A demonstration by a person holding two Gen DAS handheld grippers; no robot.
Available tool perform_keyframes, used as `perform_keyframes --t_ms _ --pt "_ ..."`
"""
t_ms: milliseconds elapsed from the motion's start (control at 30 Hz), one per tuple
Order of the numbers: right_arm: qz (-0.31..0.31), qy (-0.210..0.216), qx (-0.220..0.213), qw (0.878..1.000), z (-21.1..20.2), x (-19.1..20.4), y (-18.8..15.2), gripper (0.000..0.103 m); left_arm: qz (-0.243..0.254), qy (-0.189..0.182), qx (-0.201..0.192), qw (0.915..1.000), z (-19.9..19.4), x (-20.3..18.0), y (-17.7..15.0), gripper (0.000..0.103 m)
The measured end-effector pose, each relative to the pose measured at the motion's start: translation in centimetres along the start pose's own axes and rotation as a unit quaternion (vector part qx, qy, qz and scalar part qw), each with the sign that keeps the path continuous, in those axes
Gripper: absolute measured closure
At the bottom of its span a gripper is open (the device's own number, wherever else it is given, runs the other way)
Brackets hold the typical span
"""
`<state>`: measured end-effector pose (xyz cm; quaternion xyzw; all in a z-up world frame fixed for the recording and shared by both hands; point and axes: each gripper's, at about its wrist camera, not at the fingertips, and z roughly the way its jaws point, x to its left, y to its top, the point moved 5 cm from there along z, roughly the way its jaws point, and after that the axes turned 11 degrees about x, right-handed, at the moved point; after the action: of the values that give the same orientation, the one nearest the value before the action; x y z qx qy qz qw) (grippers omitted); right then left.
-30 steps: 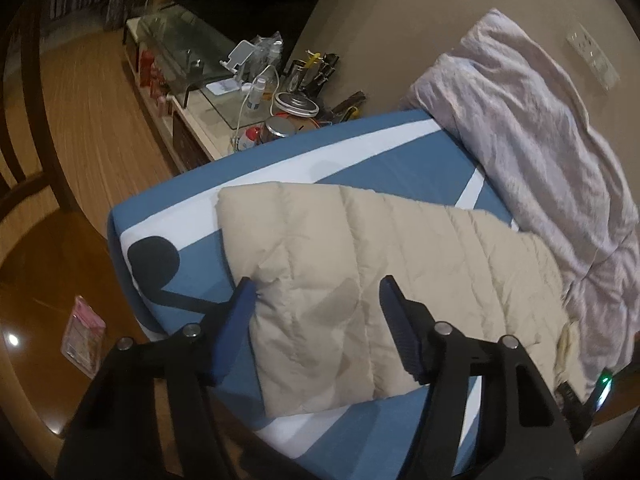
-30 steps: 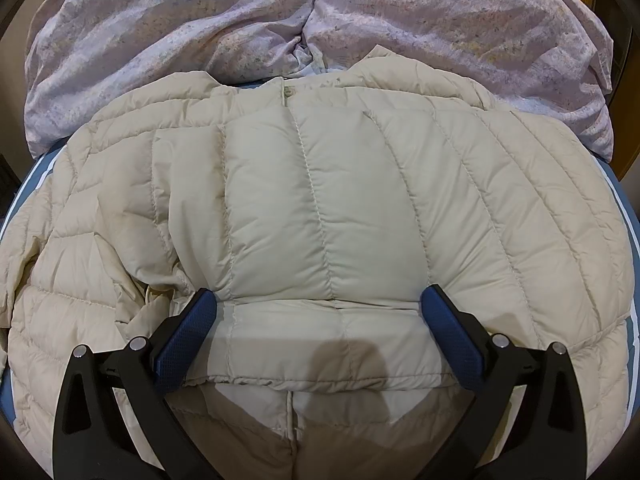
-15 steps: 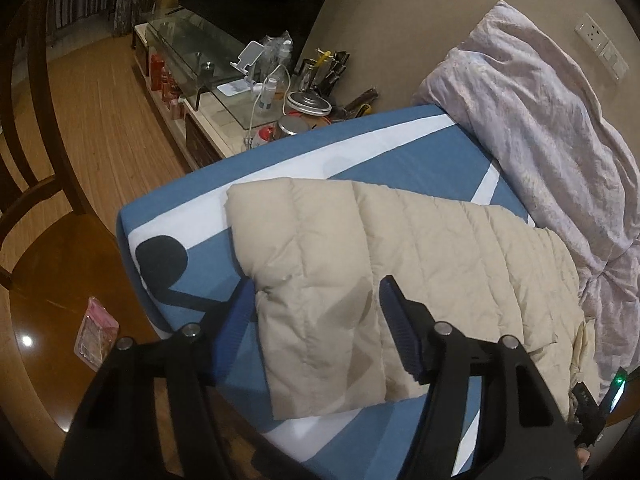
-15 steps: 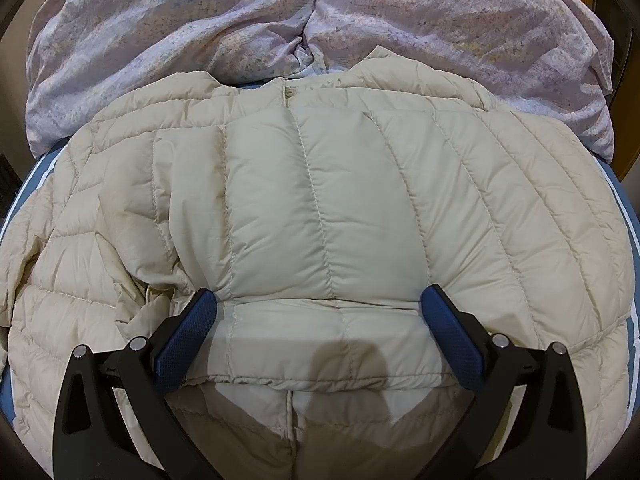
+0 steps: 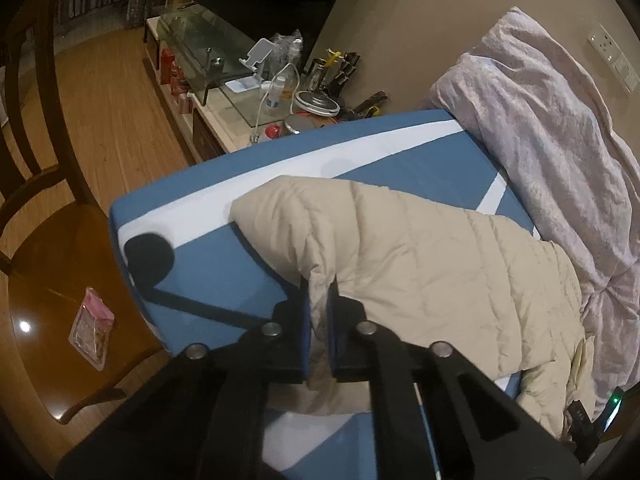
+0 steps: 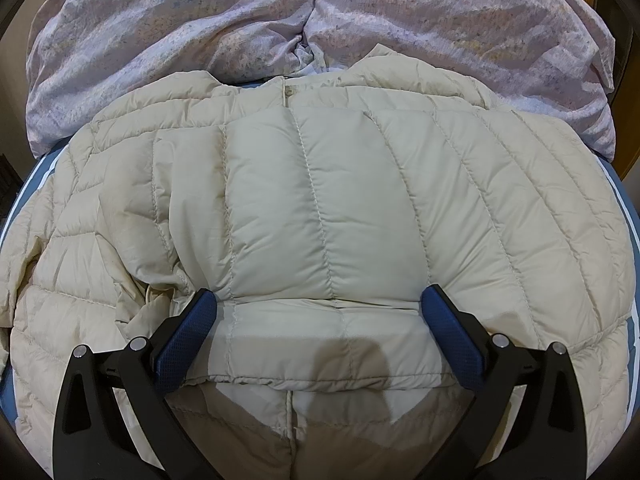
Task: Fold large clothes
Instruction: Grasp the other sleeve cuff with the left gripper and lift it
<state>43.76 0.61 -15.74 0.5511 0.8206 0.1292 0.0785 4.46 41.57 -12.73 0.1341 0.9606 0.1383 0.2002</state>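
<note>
Two grippers work over one beige quilted down jacket (image 6: 320,208) spread on a bed (image 5: 208,264) whose cover is blue with white stripes and a black shape. No brand or readable writing shows on the jacket; a small pale tab sits at its collar, too blurred to read. Seen from the left wrist, the left gripper (image 5: 319,320) is clamped on a pinch of the jacket's edge (image 5: 320,304), its blue-padded fingers pressed together with the fabric pulled up into a ridge between them; the rest of the jacket runs off toward 2 o'clock, up to a crumpled lilac floral duvet (image 5: 552,128). Seen from the right wrist, the right gripper (image 6: 320,320) hovers with fingers spread wide, each textured blue pad touching or just above the puffy fabric, a folded sleeve's cuff band lying between them; nothing is gripped. The jacket fills that view, stitched in long padded channels, its collar at 12 o'clock against the duvet. At 8 o'clock in the left view a pink packet (image 5: 90,326) lies on a glossy wooden tabletop (image 5: 40,320).
</note>
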Motion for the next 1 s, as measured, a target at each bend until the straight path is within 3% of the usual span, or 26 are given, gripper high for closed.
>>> perform_keyframes --t_ms 200,467,567,800,1000 --pt "-0.002 0.0 0.009 1.0 0.1 0.1 0.4 0.001 0.035 -0.021 -0.021 0.9989 -2.1 -3.9 1.1 0.098" --pt "-0.005 0.003 0.025 1.0 0.1 0.2 1.1 0.001 0.108 -0.104 -0.029 0.9882 -4.6 -14.4 0.6 0.099" --pt "-0.004 0.015 0.03 0.999 -0.4 0.1 1.2 0.001 0.145 -0.145 -0.023 0.9784 -5.0 -19.5 -1.2 0.099" --pt "-0.005 0.032 0.014 0.999 -3.0 -0.9 0.8 0.001 0.24 -0.221 0.005 0.9452 -4.8 -30.9 -8.0 0.099" --pt "-0.001 0.01 -0.017 1.0 -5.3 -3.5 0.2 0.001 0.289 -0.26 0.041 0.9205 -4.0 -36.9 -12.9 0.099"
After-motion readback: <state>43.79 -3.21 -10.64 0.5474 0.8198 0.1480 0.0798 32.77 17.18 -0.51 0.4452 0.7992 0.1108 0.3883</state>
